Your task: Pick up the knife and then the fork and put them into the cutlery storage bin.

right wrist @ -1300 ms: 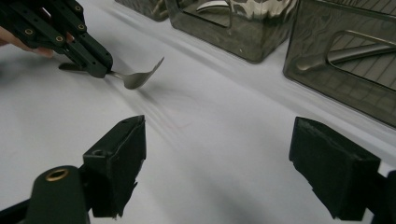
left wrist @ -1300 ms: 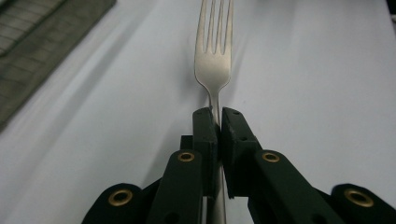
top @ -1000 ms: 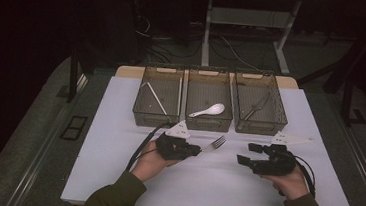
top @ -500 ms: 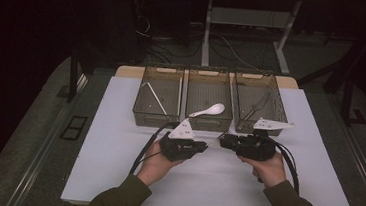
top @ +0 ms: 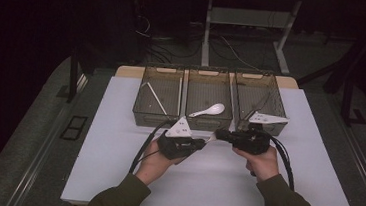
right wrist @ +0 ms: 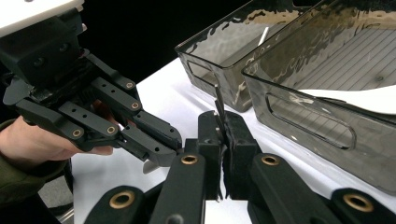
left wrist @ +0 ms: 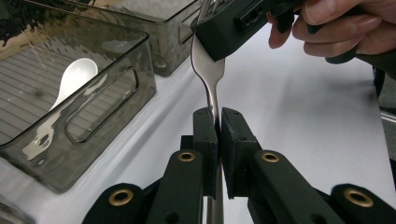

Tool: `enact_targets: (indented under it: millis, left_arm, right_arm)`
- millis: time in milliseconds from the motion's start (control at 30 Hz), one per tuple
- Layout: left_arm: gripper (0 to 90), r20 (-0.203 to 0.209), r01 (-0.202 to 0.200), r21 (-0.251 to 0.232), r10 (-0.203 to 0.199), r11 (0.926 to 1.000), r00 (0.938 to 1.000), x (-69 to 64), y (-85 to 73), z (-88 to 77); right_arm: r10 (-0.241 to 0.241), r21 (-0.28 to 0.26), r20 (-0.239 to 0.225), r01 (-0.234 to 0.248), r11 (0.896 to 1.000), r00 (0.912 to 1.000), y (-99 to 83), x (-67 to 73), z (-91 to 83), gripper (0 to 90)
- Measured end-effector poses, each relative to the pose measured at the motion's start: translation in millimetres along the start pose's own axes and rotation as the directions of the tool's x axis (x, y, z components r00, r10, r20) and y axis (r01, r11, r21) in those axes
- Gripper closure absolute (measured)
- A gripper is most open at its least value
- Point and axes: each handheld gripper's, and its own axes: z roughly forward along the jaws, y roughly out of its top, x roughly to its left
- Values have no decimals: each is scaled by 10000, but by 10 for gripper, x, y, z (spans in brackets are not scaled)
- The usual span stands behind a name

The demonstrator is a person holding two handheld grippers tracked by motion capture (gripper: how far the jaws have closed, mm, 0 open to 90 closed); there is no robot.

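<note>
1. fork (left wrist: 210, 79): shiny silver.
2. left gripper (top: 198, 143) and right gripper (top: 222, 135): black, with brass-coloured rivets.
3. spoon (top: 208, 110): white.
4. bins (top: 149, 116): smoky translucent grey, ribbed floors.
5. table (top: 118, 127): white.
6. sleeves (top: 117, 202): olive green.

We counted three smoky plastic bins (top: 208, 120) in a row along the far edge of the table (top: 114, 177), one white spoon (top: 208, 110), one metal fork (left wrist: 208, 74), one pair of pale chopsticks (top: 155, 97), and two grippers, left (top: 202, 143) and right (top: 220, 135).
</note>
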Motion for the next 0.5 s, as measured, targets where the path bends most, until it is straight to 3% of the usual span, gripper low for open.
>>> enact_targets:
  millis: [100, 233, 500]
  left_arm:
    - [828, 109, 78, -134, -76, 9999, 9999, 9, -12, -12]
    - [705, 235, 63, -24, -62, 10000, 9997, 18, -53, -77]
    - [543, 190, 517, -145, -514, 9986, 9985, 63, -209, -293]
  right_arm:
    - [-120, -10, -17, 120, 9999, 9999, 13, 10, -1, 866]
    - [-346, -97, 296, 349, 9993, 9990, 46, 10, -68, 867]
    - [-377, -422, 863, 414, 9982, 9956, 118, -73, -270, 867]
